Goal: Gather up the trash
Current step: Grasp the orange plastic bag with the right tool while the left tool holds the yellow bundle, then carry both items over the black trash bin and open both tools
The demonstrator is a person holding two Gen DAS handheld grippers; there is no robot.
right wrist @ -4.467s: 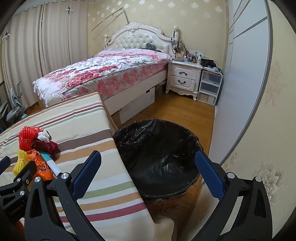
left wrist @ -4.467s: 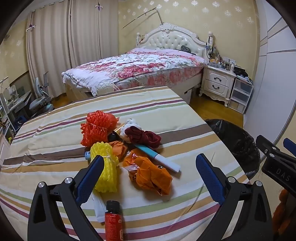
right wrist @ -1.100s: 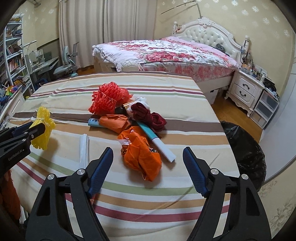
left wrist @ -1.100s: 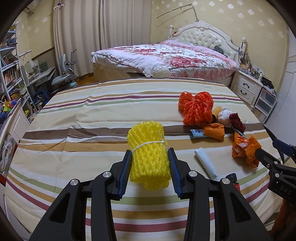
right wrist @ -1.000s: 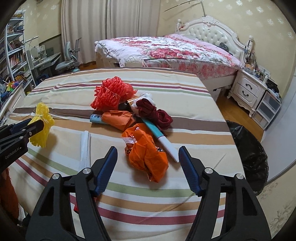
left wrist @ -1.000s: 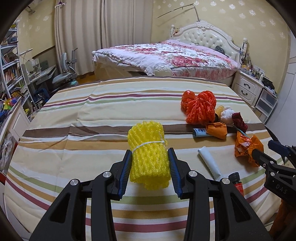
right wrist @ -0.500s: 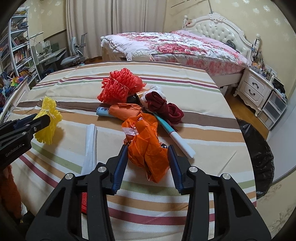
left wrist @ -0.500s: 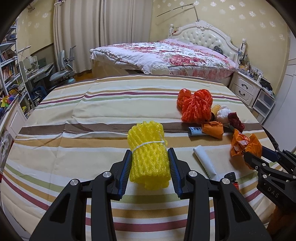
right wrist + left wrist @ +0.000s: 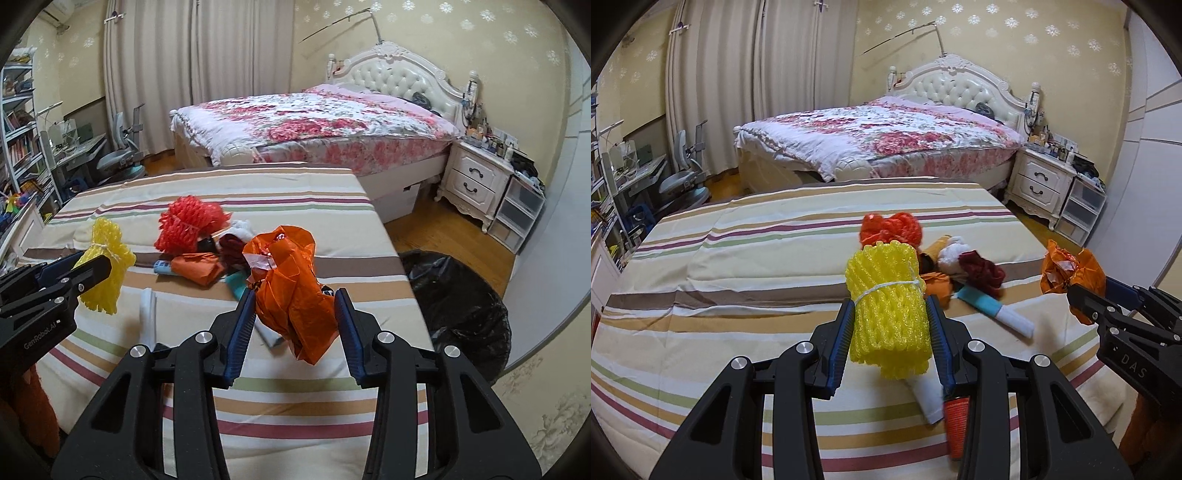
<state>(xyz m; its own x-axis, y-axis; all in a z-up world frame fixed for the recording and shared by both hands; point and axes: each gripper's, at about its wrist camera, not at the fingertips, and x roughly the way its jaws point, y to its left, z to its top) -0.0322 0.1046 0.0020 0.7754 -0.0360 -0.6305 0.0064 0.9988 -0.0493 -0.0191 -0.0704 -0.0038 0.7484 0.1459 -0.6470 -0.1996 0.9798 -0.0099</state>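
My left gripper (image 9: pixel 889 326) is shut on a yellow foam net bundle (image 9: pixel 888 310) and holds it above the striped table (image 9: pixel 738 266). It also shows in the right wrist view (image 9: pixel 105 266). My right gripper (image 9: pixel 295 317) is shut on a crumpled orange plastic bag (image 9: pixel 291 284), lifted off the table; in the left wrist view the bag (image 9: pixel 1071 271) is at the right. A black-lined trash bin (image 9: pixel 461 306) stands on the floor right of the table.
On the table lie a red foam net (image 9: pixel 188 225), an orange wrapper (image 9: pixel 197 269), dark red cloth (image 9: pixel 982 273), a teal-and-white tube (image 9: pixel 993 312), a white tube (image 9: pixel 147 314) and a red bottle (image 9: pixel 956 421). A bed (image 9: pixel 314 118) and nightstand (image 9: pixel 476 181) stand behind.
My right gripper closed on the orange bag and lifted it off the table. My left gripper, still holding the yellow net, swung to the right toward the trash pile.
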